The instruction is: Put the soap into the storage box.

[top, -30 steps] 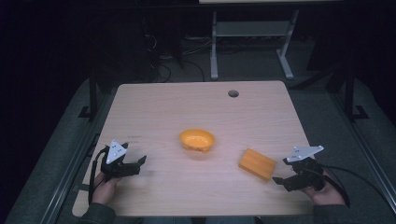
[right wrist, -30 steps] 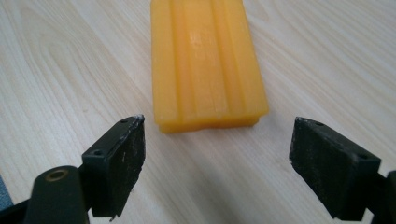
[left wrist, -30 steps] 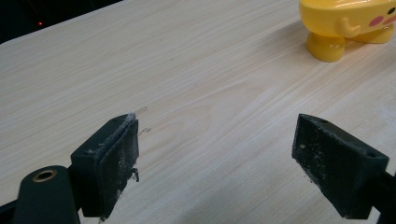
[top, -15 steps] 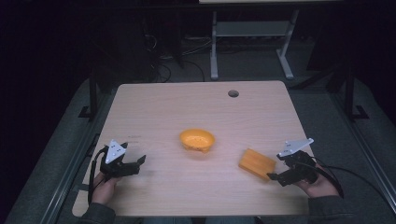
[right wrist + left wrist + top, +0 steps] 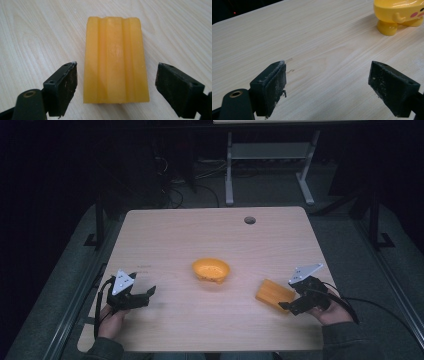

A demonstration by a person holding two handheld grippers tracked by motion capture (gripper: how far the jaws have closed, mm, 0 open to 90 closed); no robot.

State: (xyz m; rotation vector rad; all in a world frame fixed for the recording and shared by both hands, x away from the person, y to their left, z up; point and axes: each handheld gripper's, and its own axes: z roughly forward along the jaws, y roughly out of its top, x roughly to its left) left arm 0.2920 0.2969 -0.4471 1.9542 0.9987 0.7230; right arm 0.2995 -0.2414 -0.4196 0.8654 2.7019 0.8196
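Note:
An orange ridged block (image 5: 273, 293) lies flat on the table right of centre. My right gripper (image 5: 287, 306) is open at its near-right end. In the right gripper view the block (image 5: 115, 60) sits between the spread jaws without touching either. A yellow-orange bowl (image 5: 211, 270) stands mid-table; it rests on small feet and shows pink cheek spots (image 5: 402, 13) in the left gripper view. My left gripper (image 5: 148, 296) rests open near the front left, aimed toward the bowl, with bare wood between its jaws.
The wooden table (image 5: 190, 235) has a round cable hole (image 5: 249, 220) at the far right. A metal stand's legs (image 5: 270, 165) rise on the floor beyond the far edge. Dark floor surrounds the table.
My right gripper has moved left toward the orange block, so its open jaws now flank the block's near end. The left gripper has stayed still.

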